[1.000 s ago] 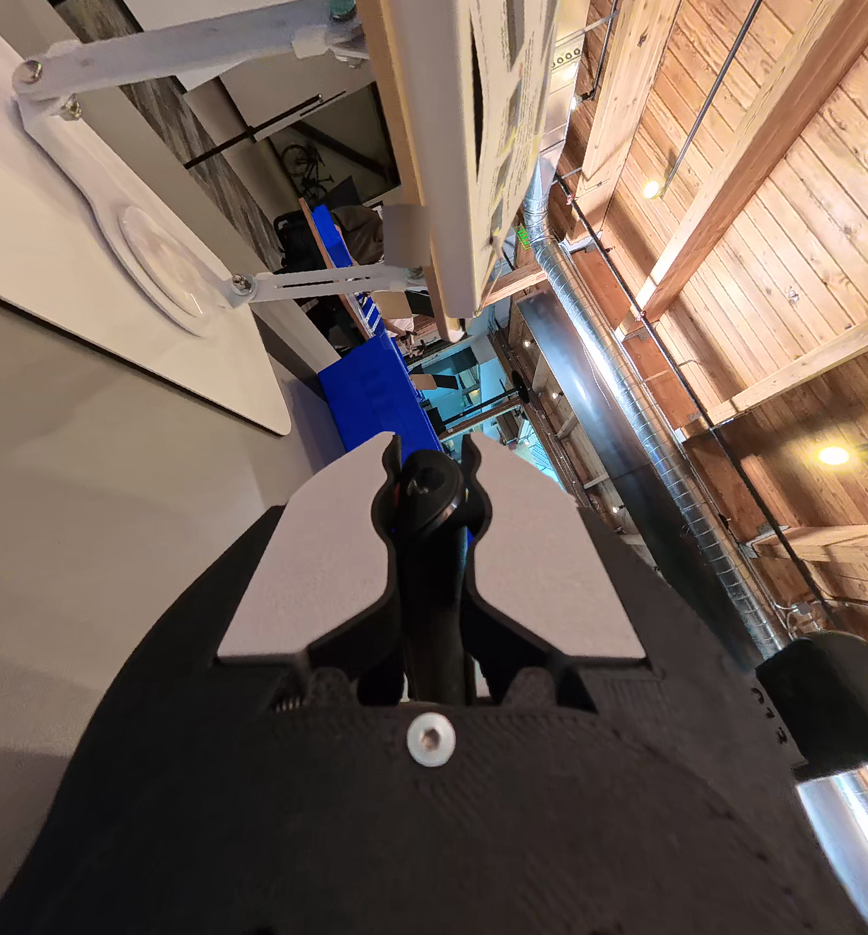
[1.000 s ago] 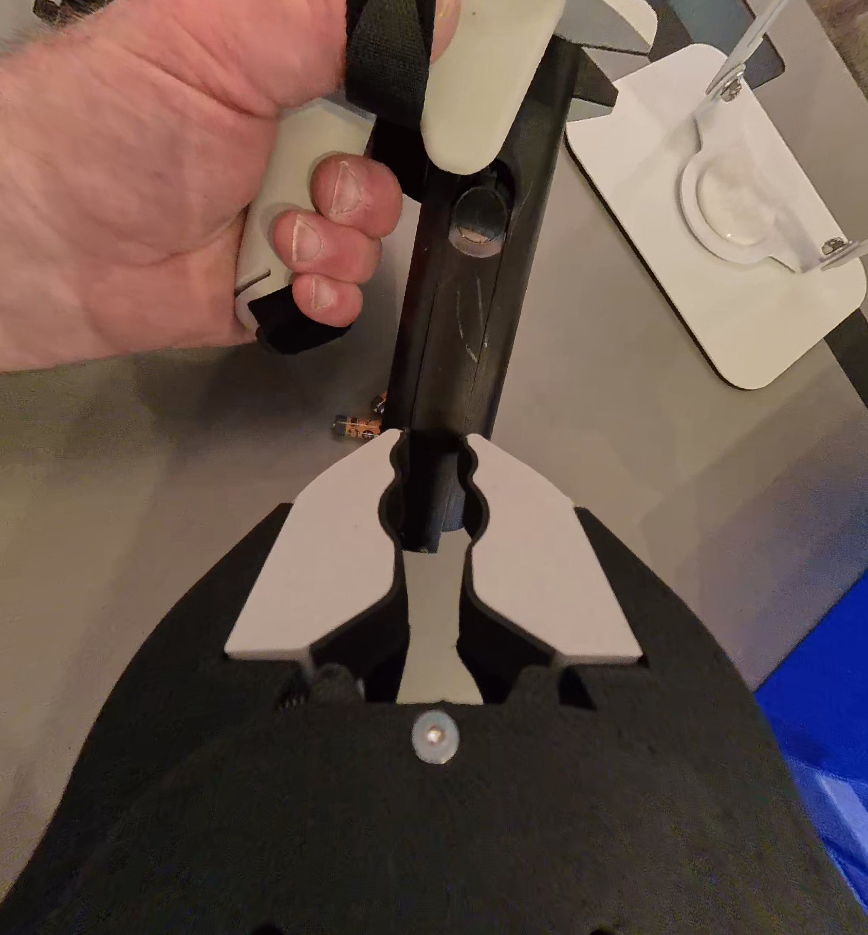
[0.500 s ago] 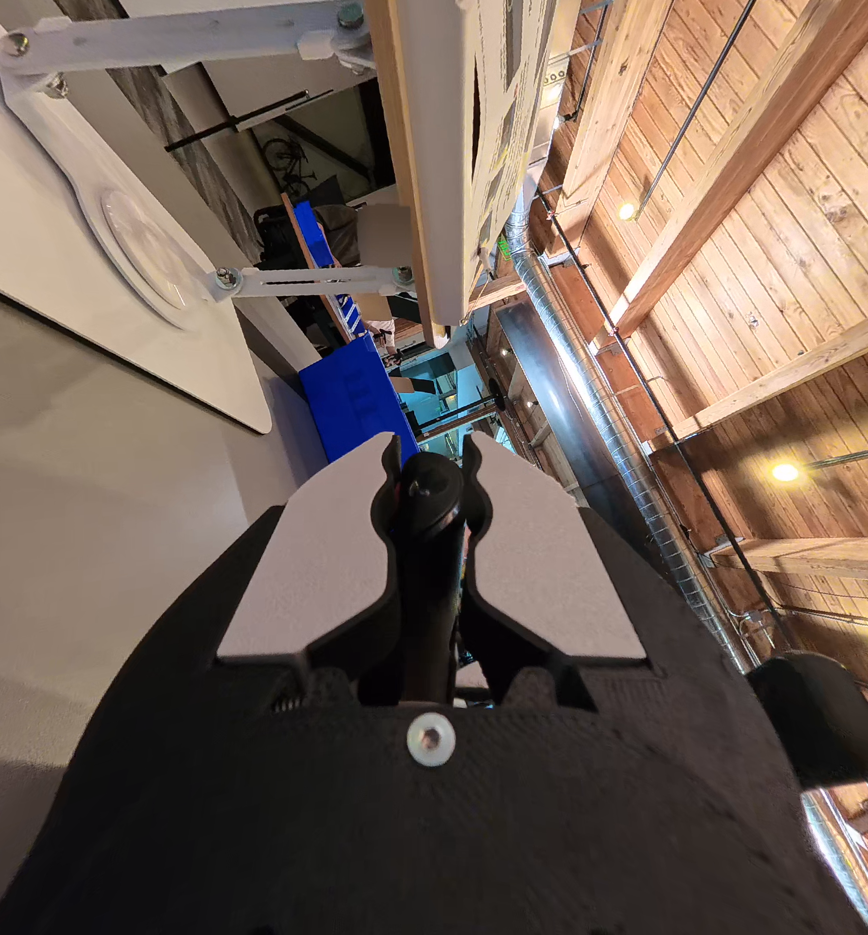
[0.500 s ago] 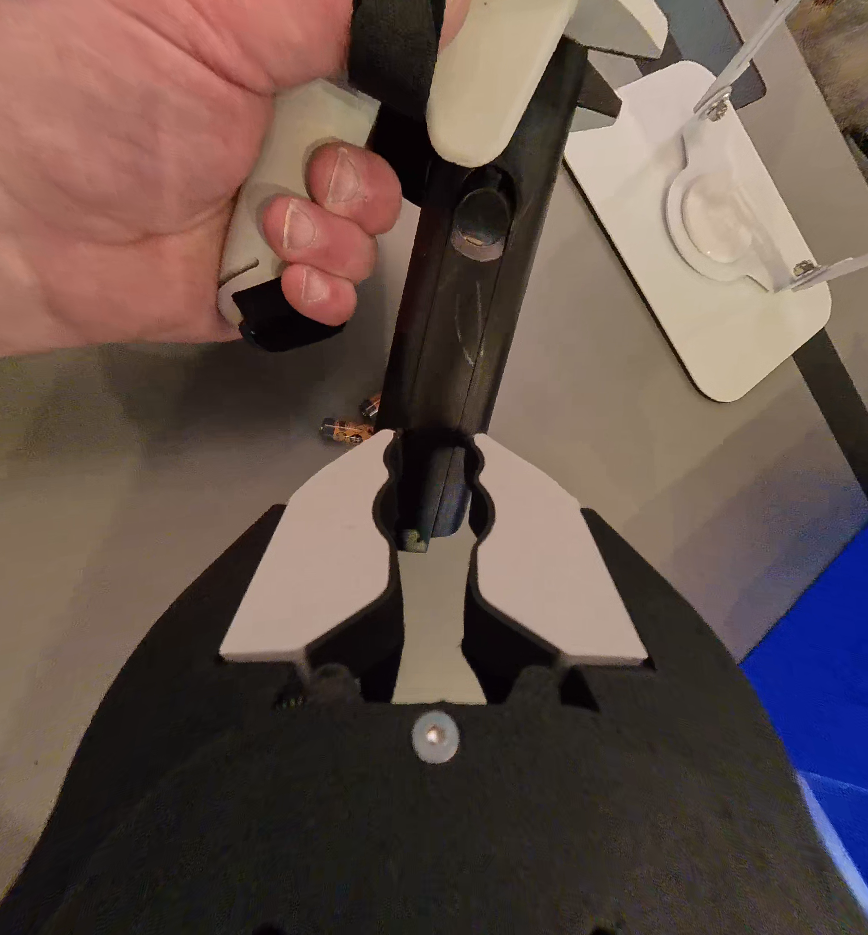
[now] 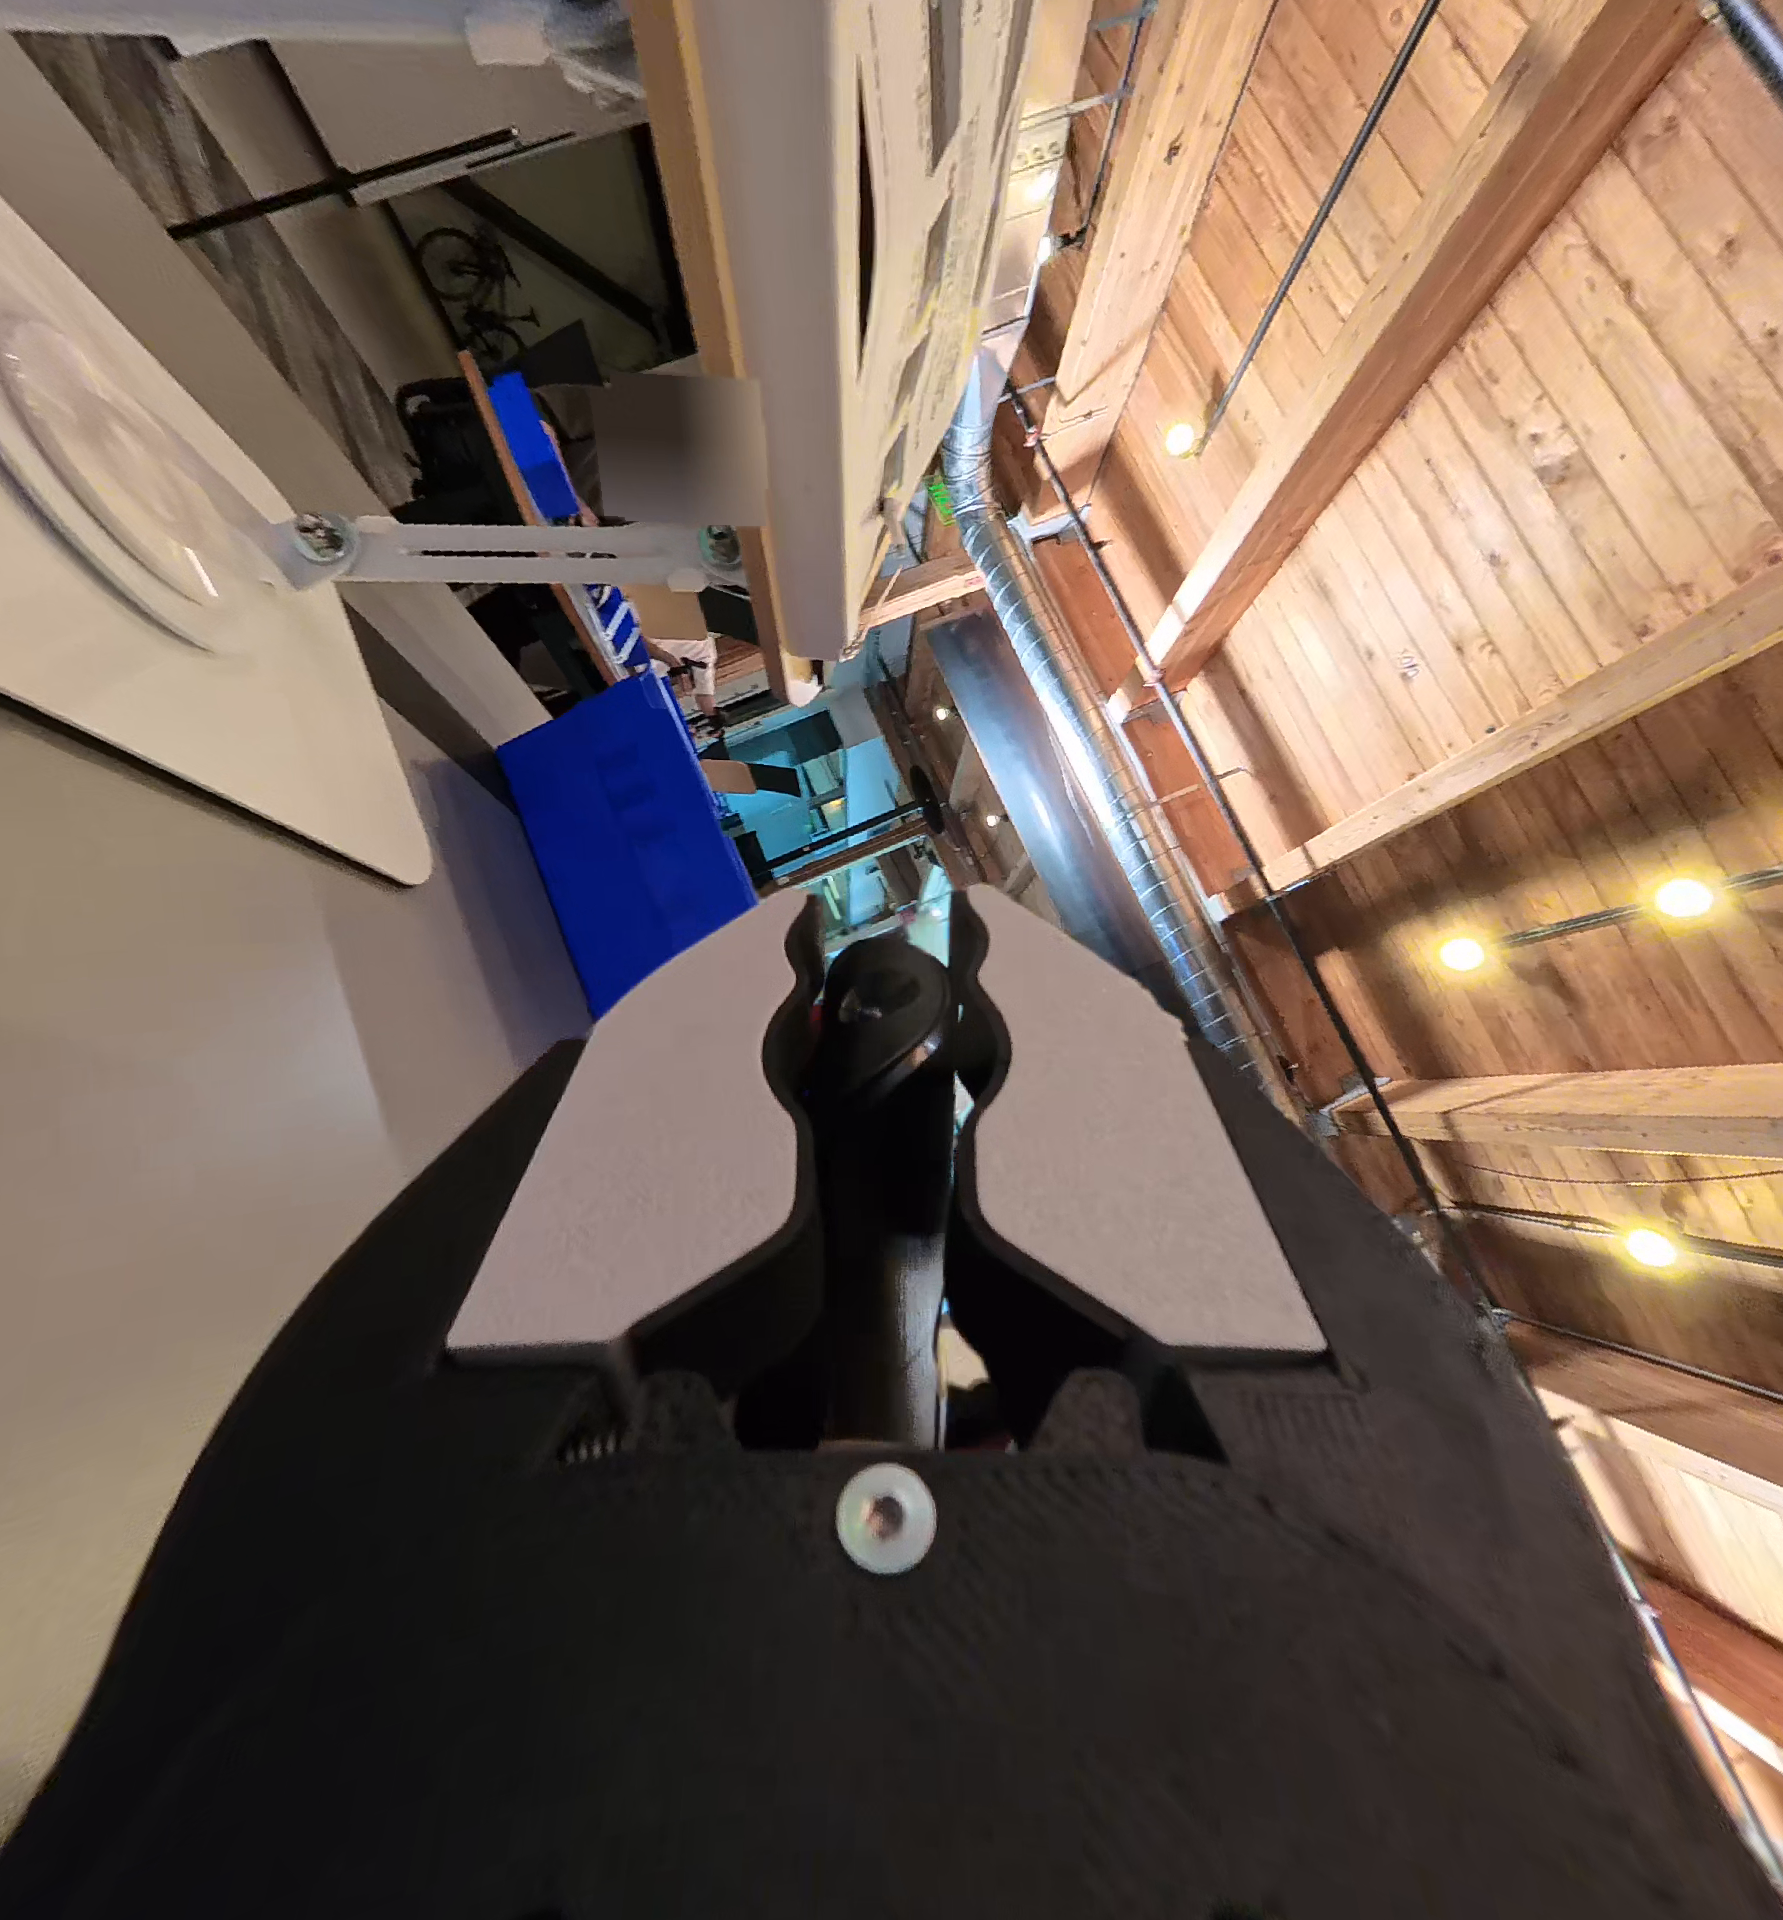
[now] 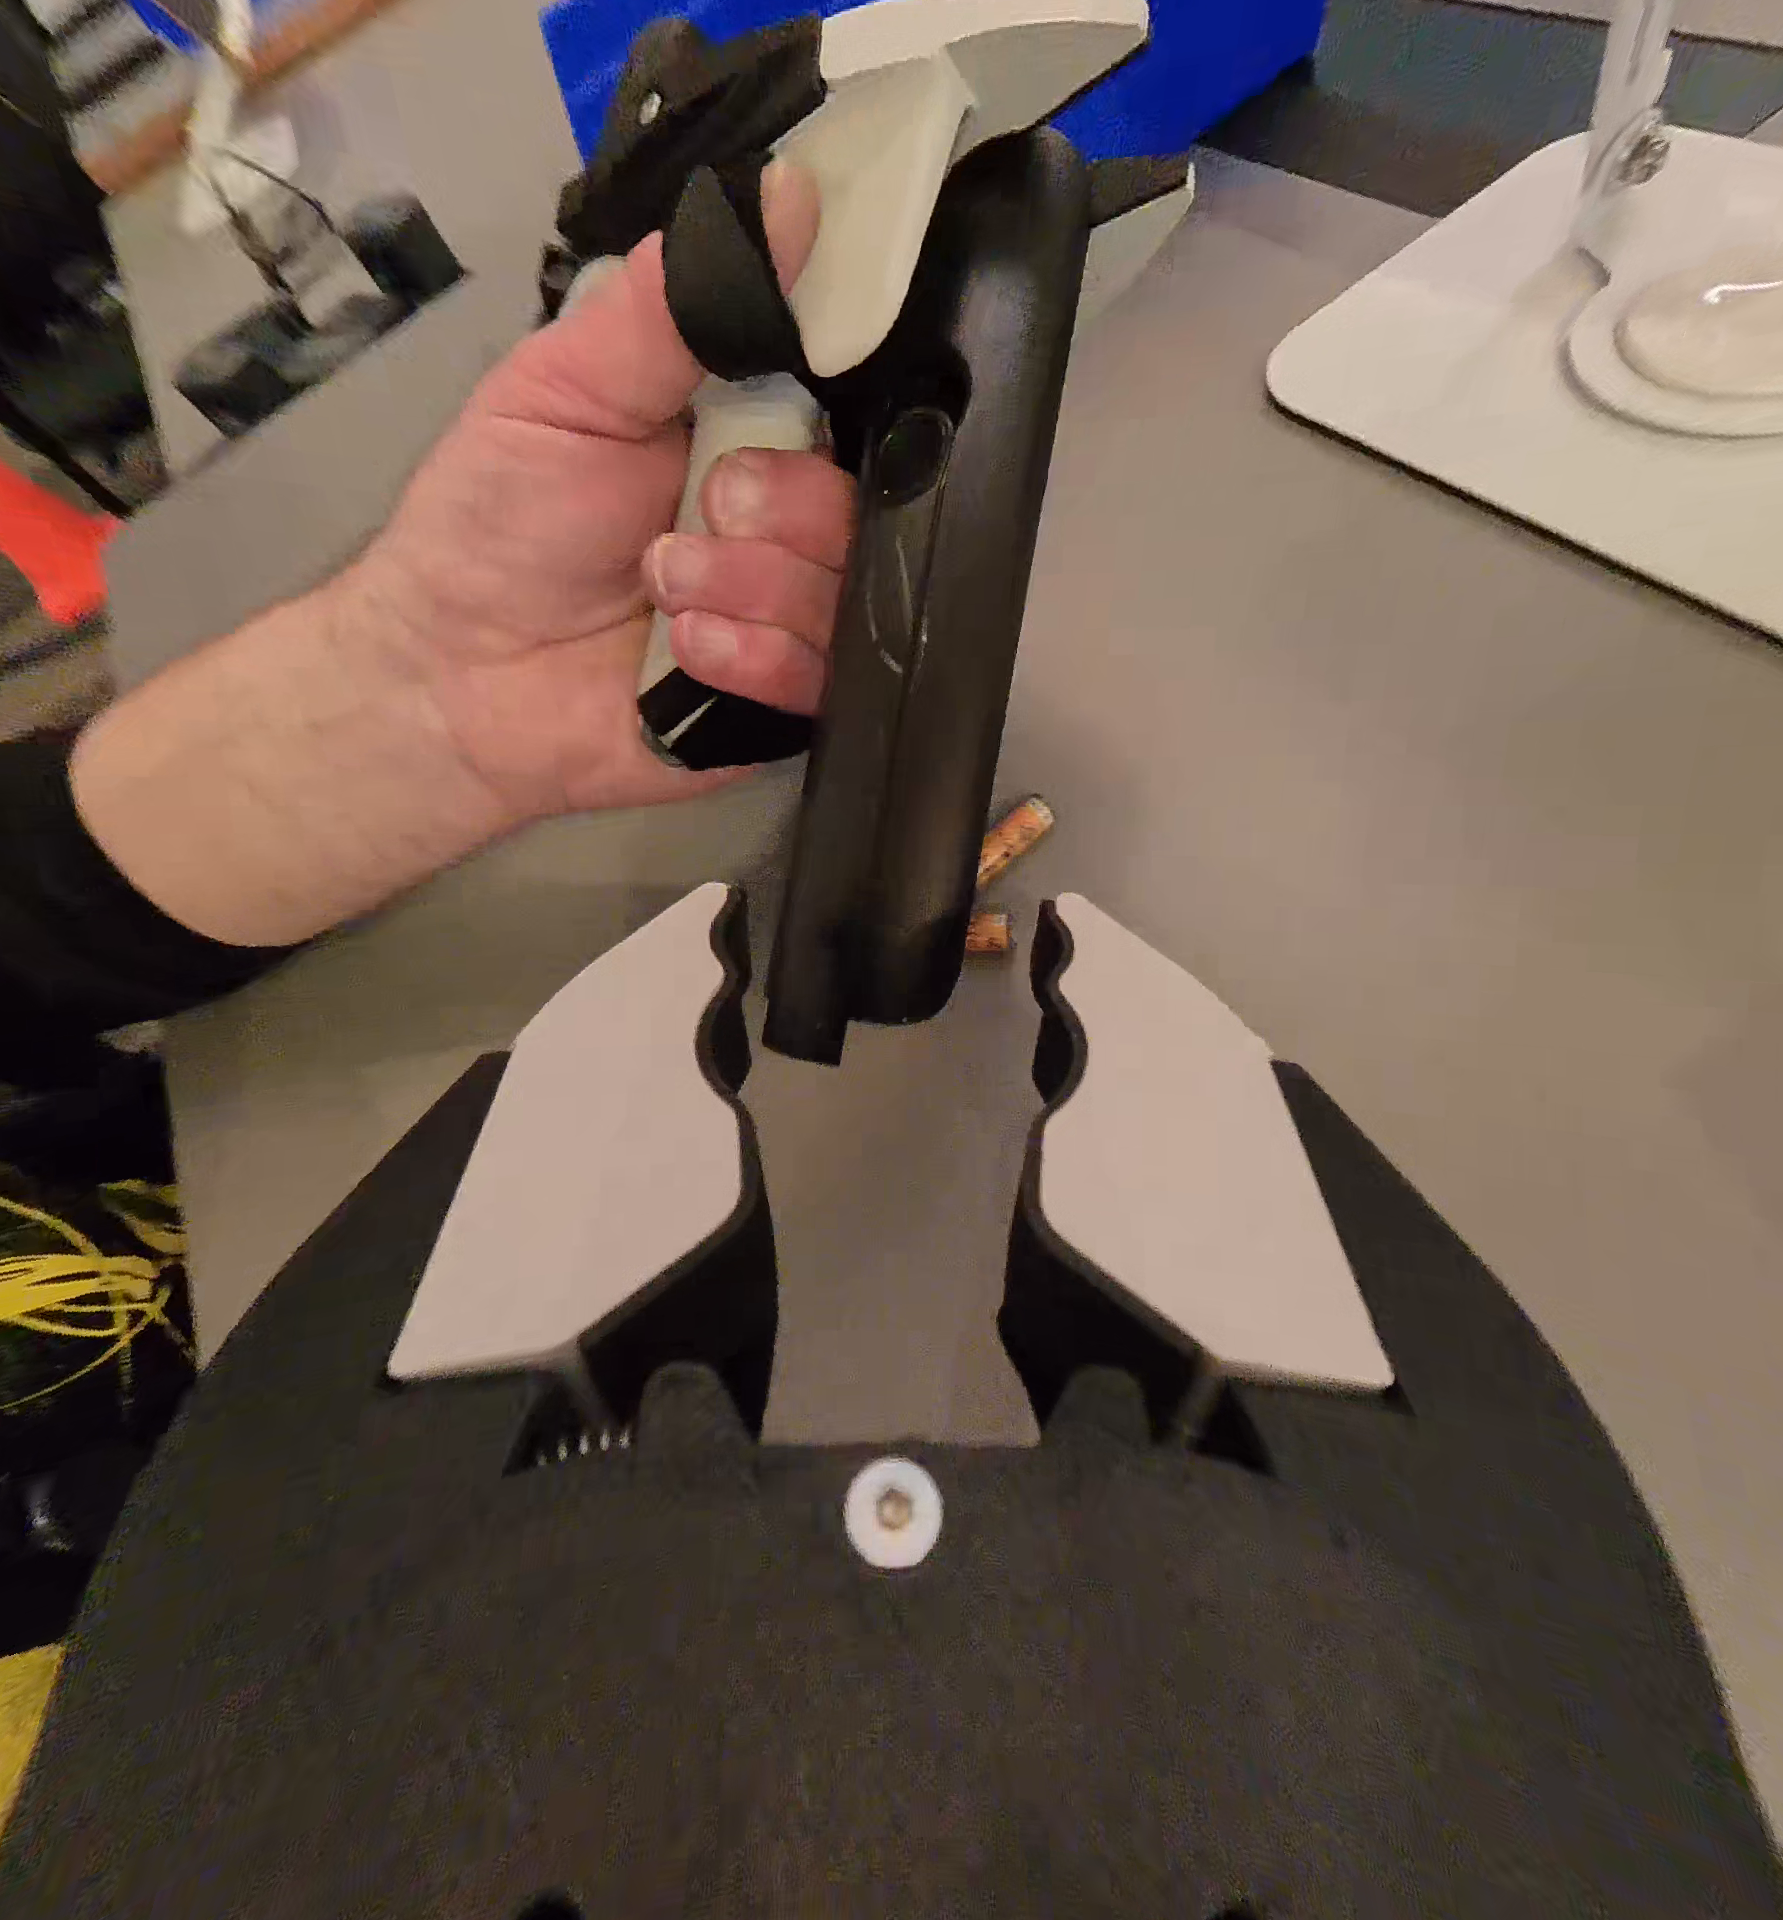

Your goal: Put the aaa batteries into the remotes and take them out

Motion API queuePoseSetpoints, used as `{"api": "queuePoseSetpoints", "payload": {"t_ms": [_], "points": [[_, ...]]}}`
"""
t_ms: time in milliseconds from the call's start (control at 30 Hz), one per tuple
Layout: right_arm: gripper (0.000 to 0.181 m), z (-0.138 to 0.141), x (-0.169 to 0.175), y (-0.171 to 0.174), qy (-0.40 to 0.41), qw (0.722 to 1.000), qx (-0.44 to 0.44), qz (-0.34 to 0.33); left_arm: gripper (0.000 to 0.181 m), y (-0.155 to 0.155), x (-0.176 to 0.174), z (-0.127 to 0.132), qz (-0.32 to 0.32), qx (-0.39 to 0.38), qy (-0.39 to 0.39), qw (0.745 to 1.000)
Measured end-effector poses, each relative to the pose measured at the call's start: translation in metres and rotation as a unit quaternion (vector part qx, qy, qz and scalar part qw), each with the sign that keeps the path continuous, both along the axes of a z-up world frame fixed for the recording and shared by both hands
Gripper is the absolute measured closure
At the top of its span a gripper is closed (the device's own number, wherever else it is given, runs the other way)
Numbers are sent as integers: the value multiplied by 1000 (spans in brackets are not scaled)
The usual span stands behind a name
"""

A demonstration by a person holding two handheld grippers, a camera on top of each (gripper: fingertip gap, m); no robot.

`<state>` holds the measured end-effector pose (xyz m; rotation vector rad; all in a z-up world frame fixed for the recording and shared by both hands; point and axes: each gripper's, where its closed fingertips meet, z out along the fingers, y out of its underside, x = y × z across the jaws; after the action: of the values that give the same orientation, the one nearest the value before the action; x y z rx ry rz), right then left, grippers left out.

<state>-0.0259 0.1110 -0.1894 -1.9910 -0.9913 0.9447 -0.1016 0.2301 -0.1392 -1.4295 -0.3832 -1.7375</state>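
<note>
A: Left gripper (image 5: 882, 997) clamps the remote (image 6: 918, 623) upright, its lower end hanging between the right gripper's (image 6: 892, 977) wide-open jaws, touching neither.

B: Probably steadying it for loading. Batteries (image 6: 1012, 831) lie on the table (image 6: 1386, 831) just beyond those jaws.

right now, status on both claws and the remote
Left claw shut on remote, held up off table. Right claw open, remote's lower end between its fingers, untouched. Two batteries loose on table behind remote.

We list: black remote (image 6: 908, 665); copper-and-black batteries (image 6: 1012, 836); grey bench (image 6: 1334, 852); white mat (image 6: 1469, 416); blue bin (image 5: 627, 821).
</note>
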Motion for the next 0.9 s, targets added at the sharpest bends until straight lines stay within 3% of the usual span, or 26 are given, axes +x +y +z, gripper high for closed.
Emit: {"api": "queuePoseSetpoints", "payload": {"t_ms": [133, 300, 500, 800, 900], "points": [[111, 15, 10, -14, 151, 988, -11, 14, 158, -4, -5, 17, -13, 19, -47, 999], [99, 26, 3, -23, 306, 948, -76, 49, 158, -11, -1, 32, -43, 37, -120, 991], [96, 32, -19, -36, 328, 940, -53, 83, 159, -16, -2, 41, -47, 47, -140, 988], [117, 34, -24, -20, 337, 939, -24, 58, 158, -21, 5, 43, -44, 58, -113, 991], [126, 39, -30, -23, 353, 932, -20, 79, 158, -24, 11, 44, -54, 62, -110, 991]]}}
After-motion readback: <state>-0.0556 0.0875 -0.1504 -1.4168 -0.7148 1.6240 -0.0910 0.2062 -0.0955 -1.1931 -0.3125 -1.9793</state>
